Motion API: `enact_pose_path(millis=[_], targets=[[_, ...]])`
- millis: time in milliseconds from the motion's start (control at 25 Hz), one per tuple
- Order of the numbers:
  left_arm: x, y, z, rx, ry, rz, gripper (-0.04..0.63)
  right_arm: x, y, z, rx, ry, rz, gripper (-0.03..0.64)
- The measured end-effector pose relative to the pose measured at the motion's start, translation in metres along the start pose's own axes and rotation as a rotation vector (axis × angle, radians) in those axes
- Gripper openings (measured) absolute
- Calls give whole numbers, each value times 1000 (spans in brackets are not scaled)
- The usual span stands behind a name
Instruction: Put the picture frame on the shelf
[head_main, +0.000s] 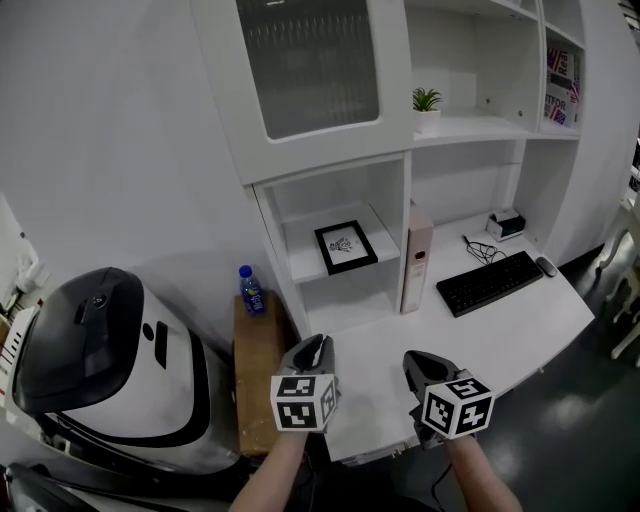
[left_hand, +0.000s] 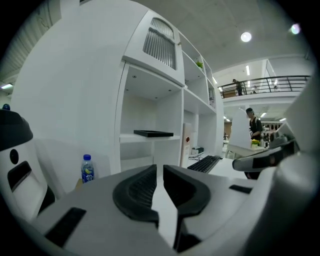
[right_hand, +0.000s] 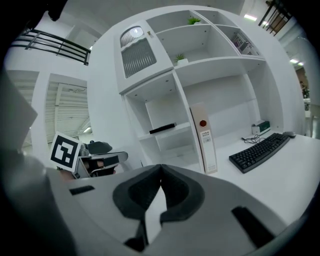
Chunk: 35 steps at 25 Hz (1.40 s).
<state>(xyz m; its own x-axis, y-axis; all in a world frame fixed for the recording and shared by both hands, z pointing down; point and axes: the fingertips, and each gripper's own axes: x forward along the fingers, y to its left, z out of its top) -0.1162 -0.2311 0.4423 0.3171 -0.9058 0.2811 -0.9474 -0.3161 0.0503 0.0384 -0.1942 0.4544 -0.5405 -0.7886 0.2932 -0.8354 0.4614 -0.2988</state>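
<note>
The black picture frame lies flat on the middle shelf of the white unit, holding a white print; it shows edge-on in the left gripper view and the right gripper view. My left gripper hovers over the desk's front left corner, well short of the shelf; its jaws stand almost together with only a thin slit and nothing between them. My right gripper hangs beside it, a little to the right, its jaws touching at the tips and empty.
A white binder stands right of the shelf bay. A keyboard, mouse and small box are on the desk. A blue water bottle stands on a wooden stand beside a white and black machine. A person stands far off.
</note>
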Motion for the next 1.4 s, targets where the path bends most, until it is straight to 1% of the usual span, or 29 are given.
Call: enact_pose_path(millis=[160, 240, 480, 720, 880, 1120, 1400], targets=[[-19, 5, -15, -40, 18, -3, 36, -7, 6, -5, 8, 4, 0, 0], [-28, 7, -21, -44, 24, 2, 31, -10, 9, -7, 5, 6, 0, 0], [-54, 8, -30, -16, 30, 10, 25, -19, 26, -5, -26, -11, 22, 0], [-72, 1, -33, 22, 15, 0, 24, -28, 31, -8, -52, -24, -5, 0], [-78, -5, -38, 4, 15, -19, 24, -33, 33, -12, -19, -32, -9, 0], [-83, -5, -39, -24, 3, -33, 25, -36, 34, -16, -7, -36, -18, 0], [-84, -6, -35, -59, -5, -50, 25, -35, 37, -16, -19, -33, -25, 0]])
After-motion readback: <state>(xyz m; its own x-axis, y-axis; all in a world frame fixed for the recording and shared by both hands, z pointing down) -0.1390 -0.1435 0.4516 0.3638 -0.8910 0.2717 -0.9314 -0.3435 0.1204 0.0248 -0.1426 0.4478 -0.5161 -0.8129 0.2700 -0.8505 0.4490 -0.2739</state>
